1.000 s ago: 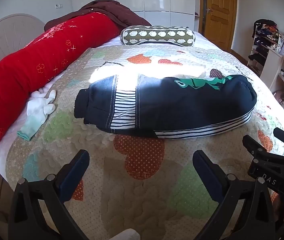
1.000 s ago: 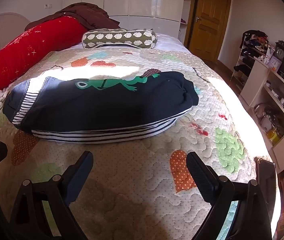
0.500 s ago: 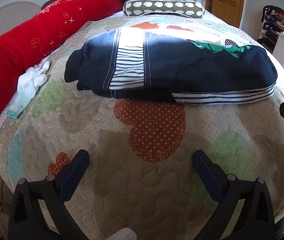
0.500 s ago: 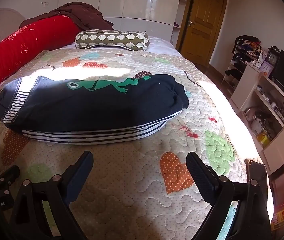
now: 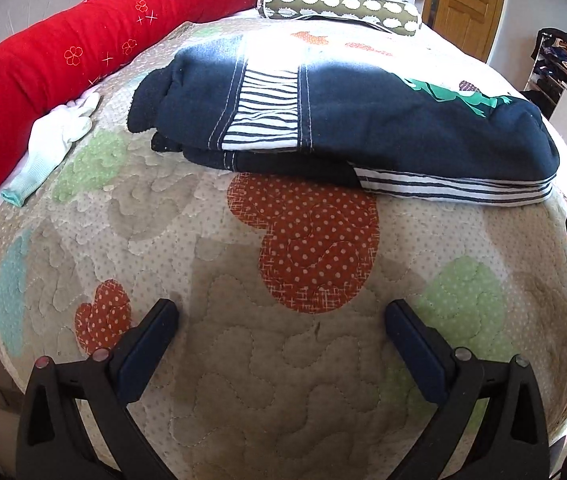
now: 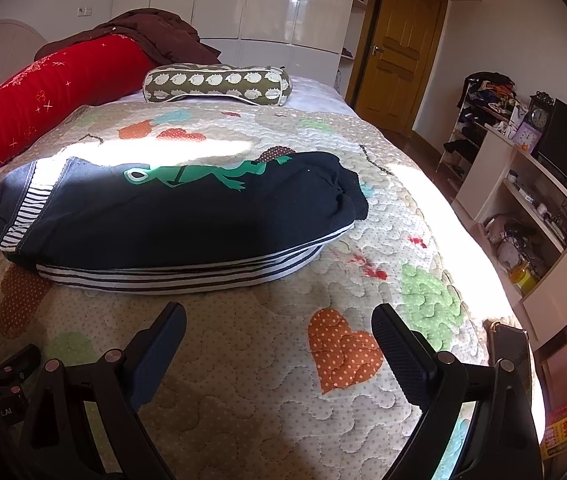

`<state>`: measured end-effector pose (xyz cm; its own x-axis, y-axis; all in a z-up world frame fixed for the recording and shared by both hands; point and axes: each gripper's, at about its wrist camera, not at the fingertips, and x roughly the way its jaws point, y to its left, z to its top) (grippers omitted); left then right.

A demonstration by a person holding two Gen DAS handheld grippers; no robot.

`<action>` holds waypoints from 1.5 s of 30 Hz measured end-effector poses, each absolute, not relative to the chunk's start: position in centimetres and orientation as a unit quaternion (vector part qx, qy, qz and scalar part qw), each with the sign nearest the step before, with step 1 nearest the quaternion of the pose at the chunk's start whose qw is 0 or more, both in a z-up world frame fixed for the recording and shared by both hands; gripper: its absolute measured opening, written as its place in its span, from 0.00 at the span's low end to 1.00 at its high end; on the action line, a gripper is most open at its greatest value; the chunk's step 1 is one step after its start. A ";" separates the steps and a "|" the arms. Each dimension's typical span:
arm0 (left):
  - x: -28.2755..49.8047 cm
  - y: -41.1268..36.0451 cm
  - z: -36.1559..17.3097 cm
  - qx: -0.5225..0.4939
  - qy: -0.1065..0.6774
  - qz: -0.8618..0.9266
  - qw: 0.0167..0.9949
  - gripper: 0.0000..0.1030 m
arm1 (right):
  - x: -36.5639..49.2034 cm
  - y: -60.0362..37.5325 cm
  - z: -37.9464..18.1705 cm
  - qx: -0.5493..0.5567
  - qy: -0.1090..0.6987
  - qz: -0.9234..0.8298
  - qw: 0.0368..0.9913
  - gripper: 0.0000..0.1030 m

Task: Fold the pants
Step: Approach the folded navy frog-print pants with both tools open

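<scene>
The left tongs (image 5: 281, 330) stand wide open with nothing between their dark blue padded fingers (image 5: 147, 346), hovering over the cream quilted bedspread with orange hearts and green patches (image 5: 243, 380). Just ahead of them lies a big orange polka-dot heart patch (image 5: 307, 244). The right tongs (image 6: 279, 334) are likewise spread wide and empty, above the same bedspread (image 6: 243, 360), with a smaller orange dotted heart (image 6: 341, 350) just to the right between the fingers.

Beyond both pairs of tongs lie the navy blue children's pants with white striped trim and a green frog print (image 5: 343, 120), folded into a long bundle that rests across the middle of the bed, apart from either tool. In the right wrist view the pants (image 6: 171, 216) show the frog on top and the striped edge along the near side; a band of sunlight falls across their far edge.

To the left of the pants, a small white and pale green glove (image 5: 53, 140) lies at the edge of the bedspread, just beside a long red bolster with embroidered flowers (image 5: 63, 48). At the far end of the bed sits an olive green cylinder pillow with white hedgehog shapes (image 6: 217, 82), and a brown blanket (image 6: 151, 34) is heaped behind the bolster. A wooden door (image 6: 399, 52) and open white shelving (image 6: 523, 200) stand at the right of the room
</scene>
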<state>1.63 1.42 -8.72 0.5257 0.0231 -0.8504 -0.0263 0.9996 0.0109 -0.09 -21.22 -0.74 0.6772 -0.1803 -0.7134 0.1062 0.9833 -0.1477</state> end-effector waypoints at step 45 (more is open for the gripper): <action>2.3 1.4 -2.2 0.028 0.422 0.046 0.905 0.90 | -1.0 -25.5 -0.9 0.008 0.396 -0.019 0.918 0.89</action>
<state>2.27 1.40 -2.16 0.6396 0.1065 -0.7613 -0.0599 0.9942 0.0888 -0.99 -25.47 -0.88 0.6850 -0.0289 -0.7280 0.0412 0.9991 -0.0008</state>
